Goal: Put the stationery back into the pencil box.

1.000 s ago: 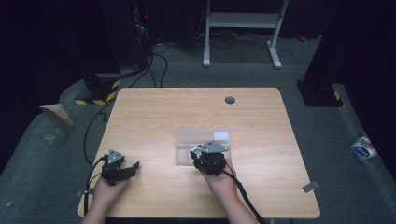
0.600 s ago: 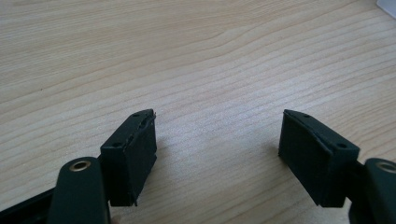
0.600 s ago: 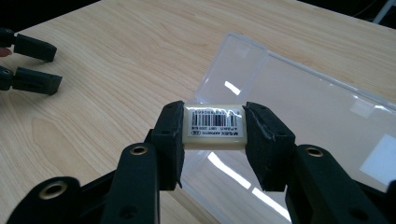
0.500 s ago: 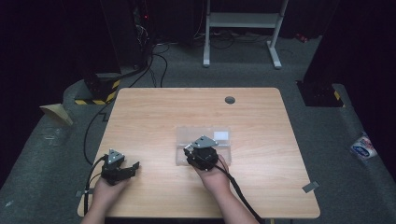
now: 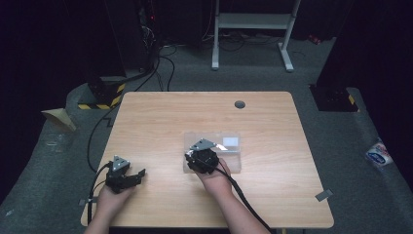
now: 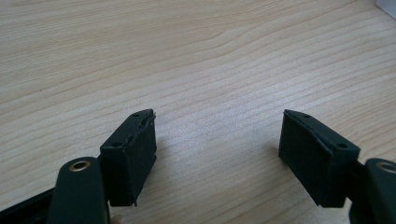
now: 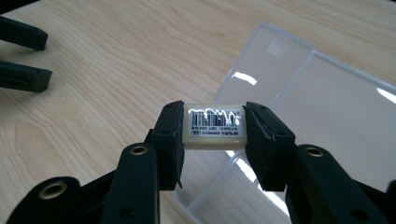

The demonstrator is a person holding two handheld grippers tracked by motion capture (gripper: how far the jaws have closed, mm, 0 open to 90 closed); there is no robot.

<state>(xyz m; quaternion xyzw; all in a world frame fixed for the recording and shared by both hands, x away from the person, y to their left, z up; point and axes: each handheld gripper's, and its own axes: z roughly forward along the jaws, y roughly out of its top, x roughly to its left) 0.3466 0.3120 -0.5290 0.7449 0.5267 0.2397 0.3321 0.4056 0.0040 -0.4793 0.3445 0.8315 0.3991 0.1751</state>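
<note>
Carrying comes first: on the wooden table (image 5: pixel 160 117) we hold an eraser (image 7: pixel 215 127) above the clear plastic box (image 7: pixel 327 121), over its edge toward 9 o'clock, pinched in our right gripper (image 7: pixel 215 133). Next, we judge, comes lowering it inside and letting go. Our right hand (image 5: pixel 214 180) reaches toward 12 o'clock; our left gripper (image 6: pixel 217 154), at 8 o'clock, rests with jaws apart, empty.

The desk (image 5: pixel 160 117) lay bare along its far edge and left side; only the clear plastic tray (image 5: pixel 231 161) stood in the way, near its middle.
</note>
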